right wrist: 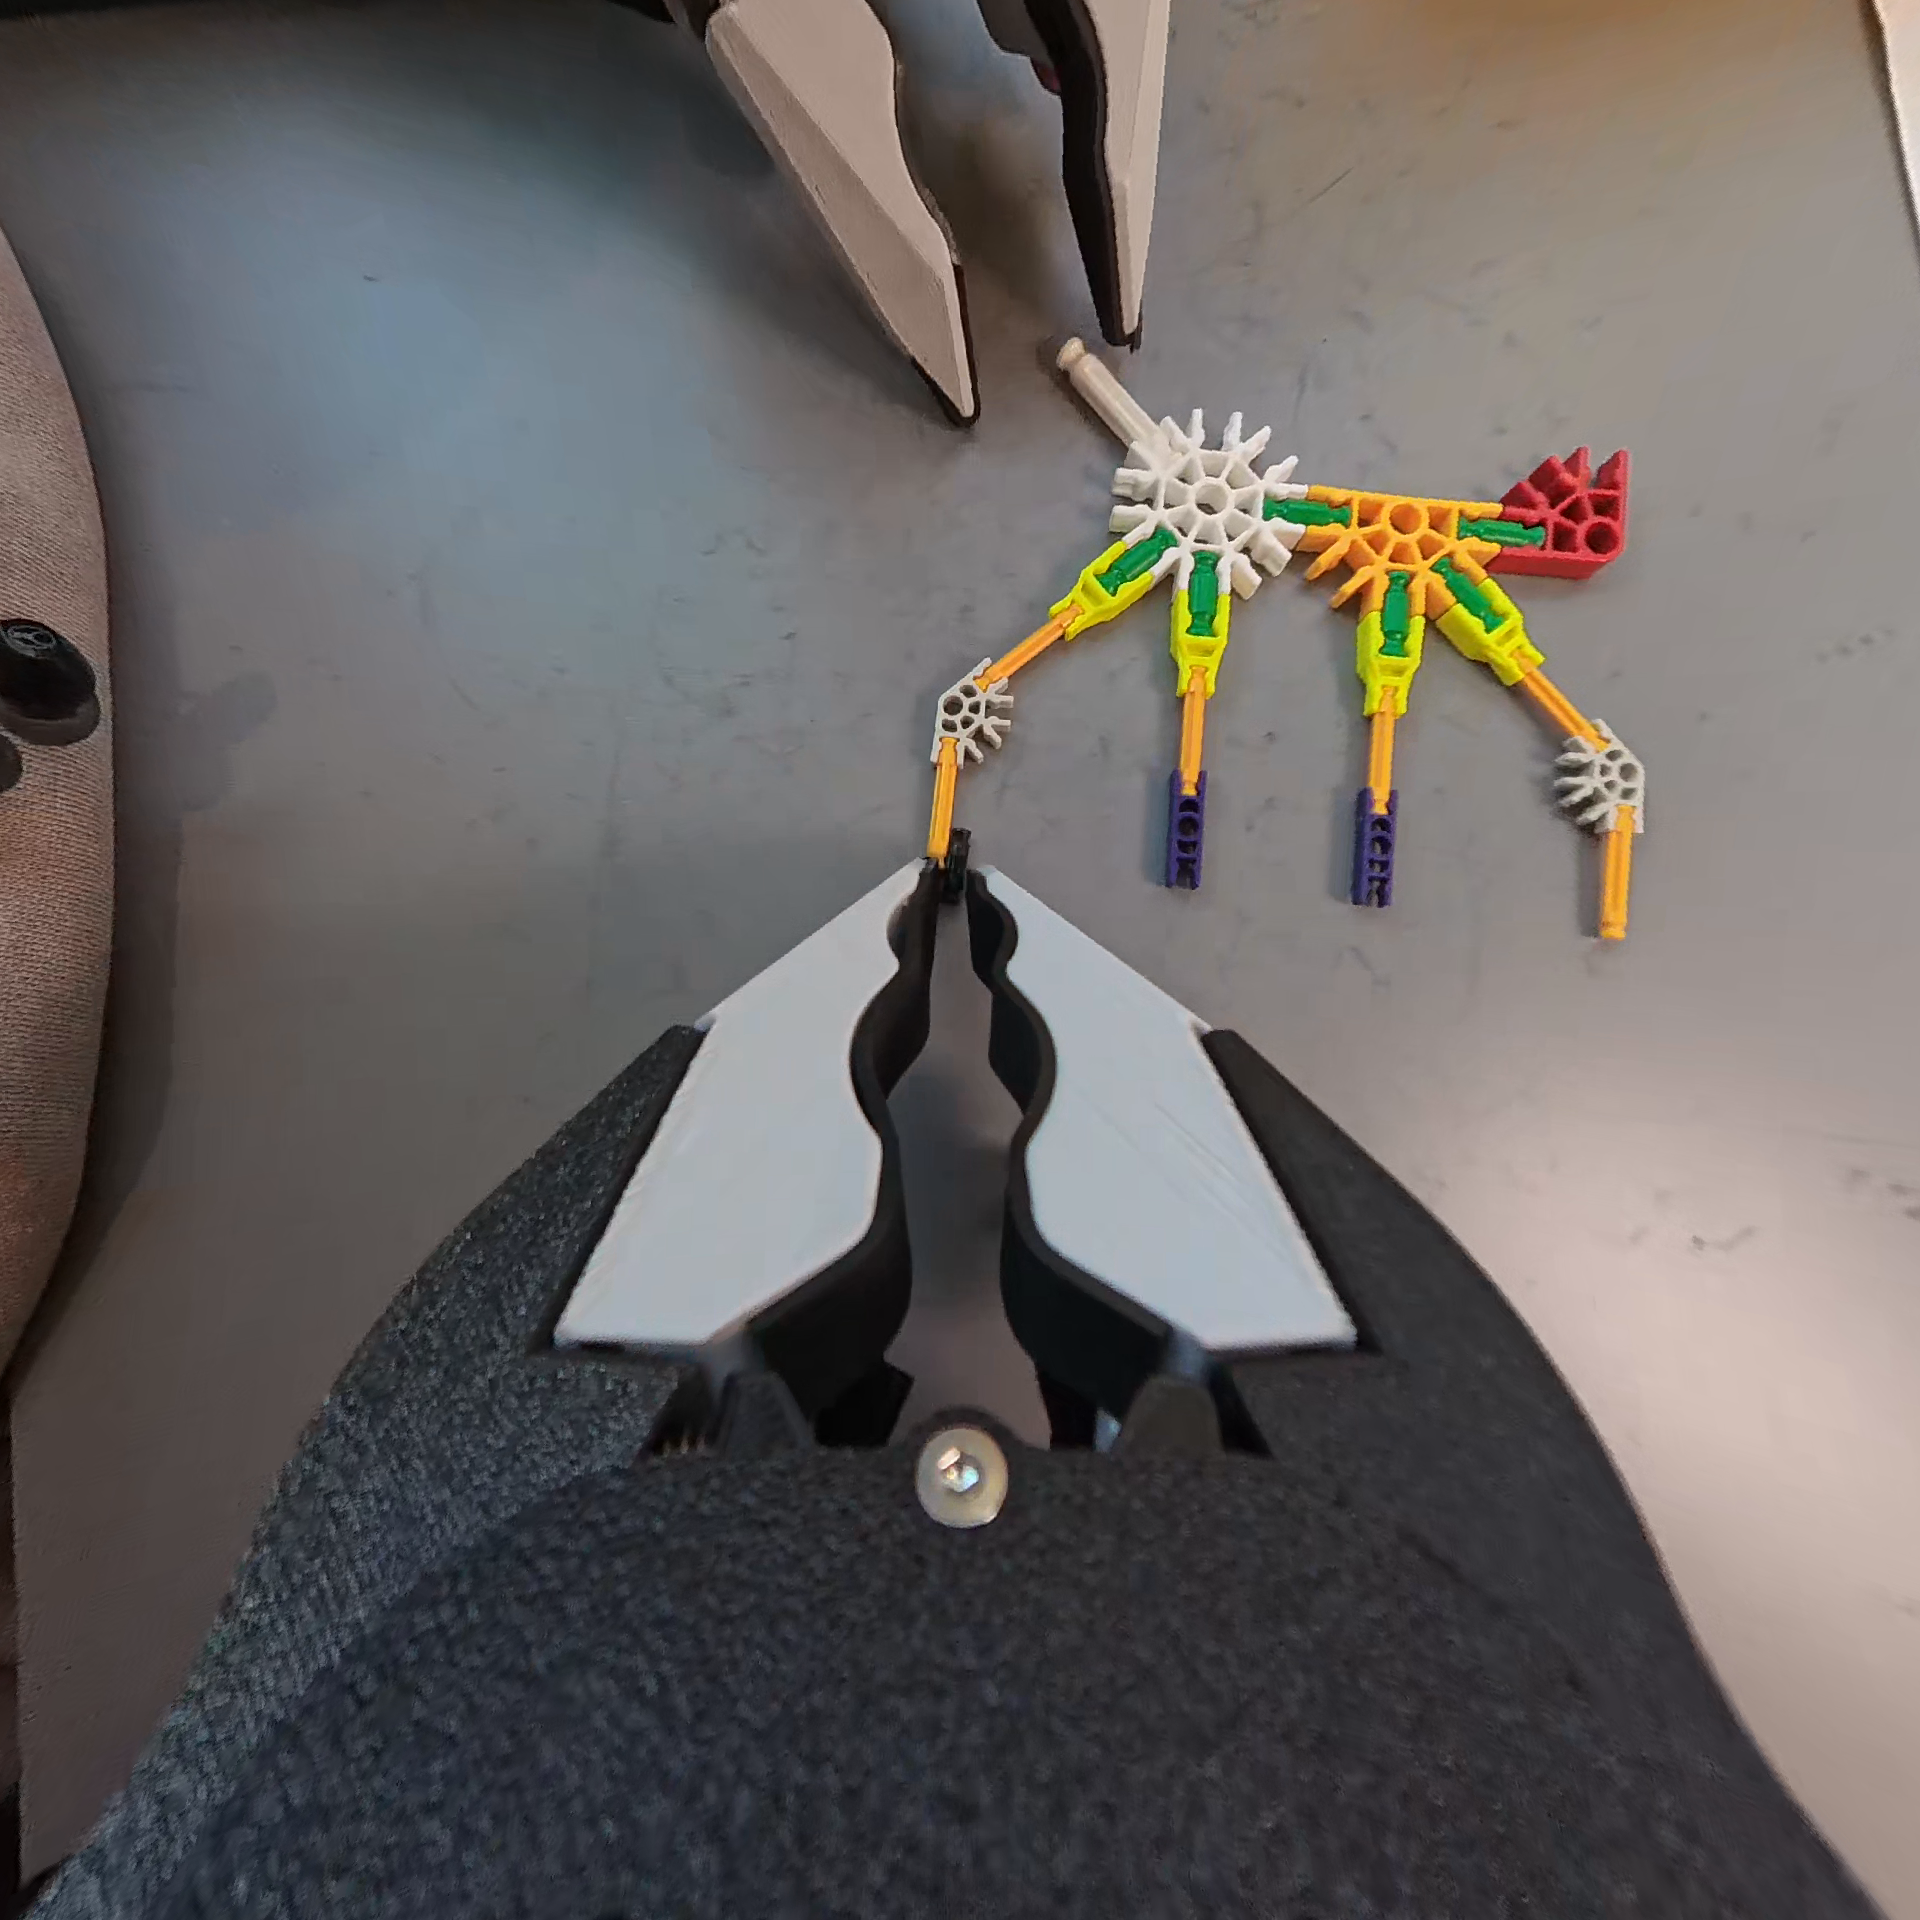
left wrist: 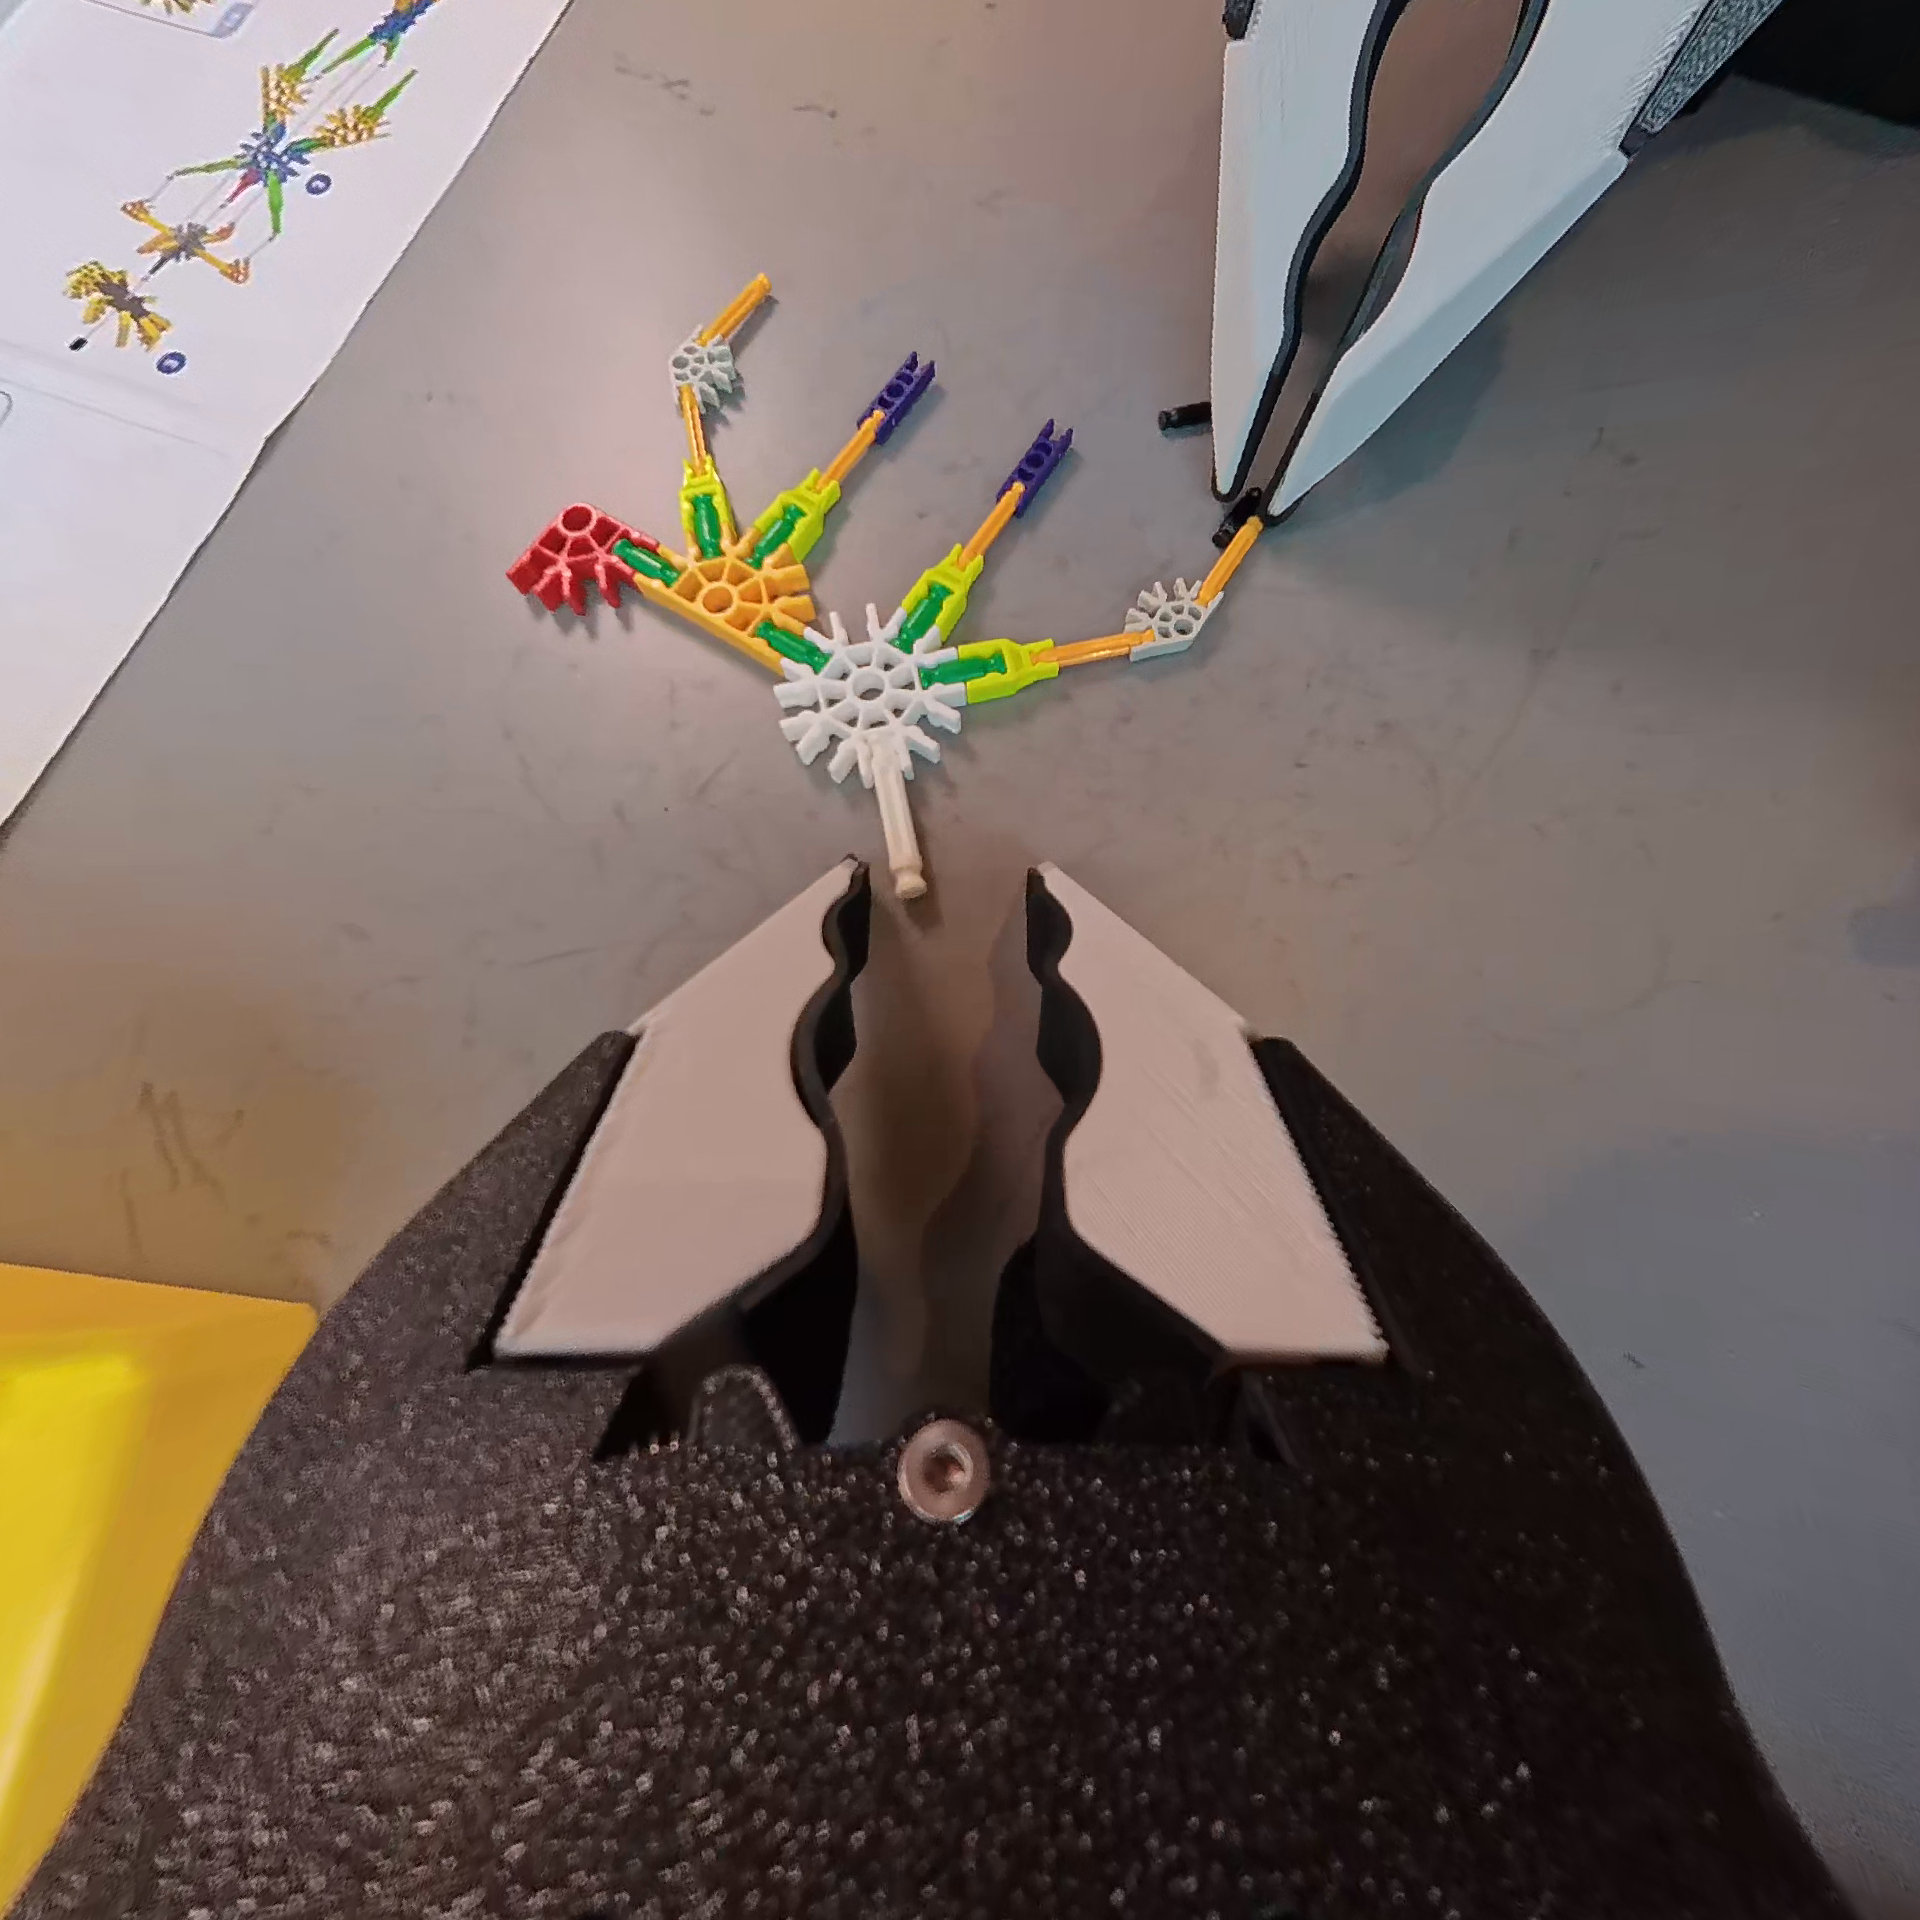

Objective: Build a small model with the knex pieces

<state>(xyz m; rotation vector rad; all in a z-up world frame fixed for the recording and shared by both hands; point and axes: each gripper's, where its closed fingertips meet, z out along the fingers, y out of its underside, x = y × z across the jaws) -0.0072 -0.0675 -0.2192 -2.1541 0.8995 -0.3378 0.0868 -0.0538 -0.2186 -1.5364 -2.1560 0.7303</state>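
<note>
Two grippers: right gripper (right wrist: 948,871) clenched on small black piece (right wrist: 953,850) at orange rod (right wrist: 941,805) tip; left gripper (left wrist: 945,878) released, white rod (left wrist: 900,831) at 12 o'clock, on grey table (left wrist: 1455,935).

Left gripper (left wrist: 945,883): black speckled textured housing, two pale grey wedge fingers (left wrist: 727,1122) with ridged printed surface, wavy black rubber pads (left wrist: 831,997) along inner edges, silver screw (left wrist: 940,1481) at centre of housing. Right gripper (right wrist: 951,878): same build, dark grainy body, light grey tapered fingers (right wrist: 748,1143), wavy black inner pads (right wrist: 899,997), silver cross-head screw (right wrist: 961,1488) at base.
</note>
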